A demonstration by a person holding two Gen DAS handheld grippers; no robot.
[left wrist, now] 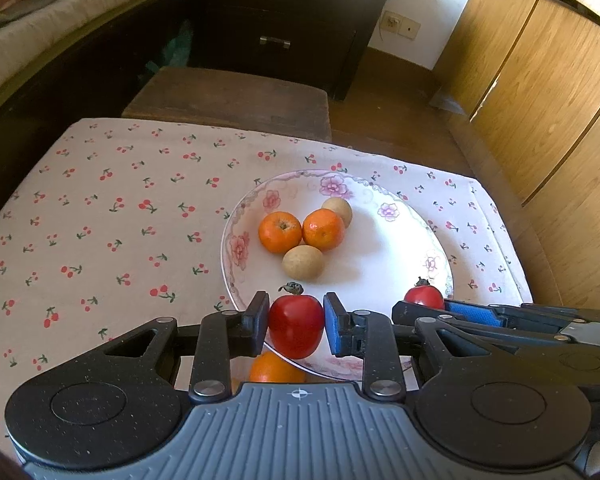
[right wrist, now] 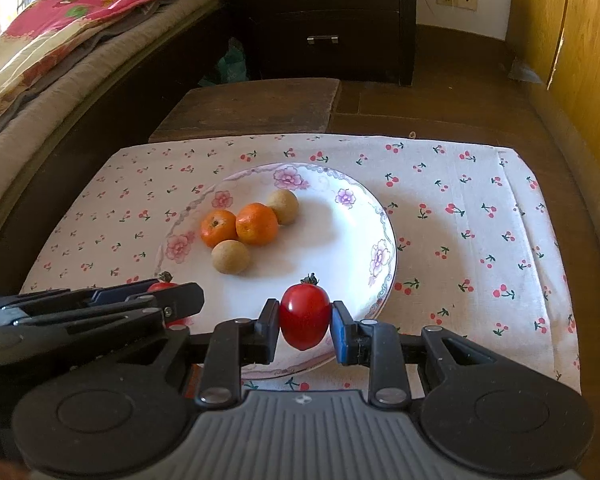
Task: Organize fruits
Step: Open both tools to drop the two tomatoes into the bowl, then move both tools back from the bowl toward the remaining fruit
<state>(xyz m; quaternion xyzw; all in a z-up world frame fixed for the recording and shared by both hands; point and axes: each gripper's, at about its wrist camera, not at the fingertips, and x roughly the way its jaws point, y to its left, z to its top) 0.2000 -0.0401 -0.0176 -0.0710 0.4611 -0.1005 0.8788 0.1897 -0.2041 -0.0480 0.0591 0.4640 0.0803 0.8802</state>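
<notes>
A white flowered plate (left wrist: 380, 248) (right wrist: 340, 240) on the cherry-print cloth holds two oranges (left wrist: 280, 232) (right wrist: 257, 224) and two tan round fruits (left wrist: 303, 263) (right wrist: 231, 256). My left gripper (left wrist: 296, 326) is shut on a red tomato (left wrist: 296, 326) above the plate's near rim. My right gripper (right wrist: 305, 318) is shut on a second red tomato (right wrist: 305, 316), also above the near rim; it shows at the right of the left wrist view (left wrist: 424, 298). Another orange (left wrist: 274, 368) lies on the cloth below the left gripper, partly hidden.
The cherry-print cloth (left wrist: 100, 220) covers a low table. A dark wooden stool (left wrist: 228, 100) stands behind it, then a dark drawer cabinet (left wrist: 284, 20). A bed (right wrist: 60, 60) runs along the left and wooden cupboards (left wrist: 540, 80) along the right.
</notes>
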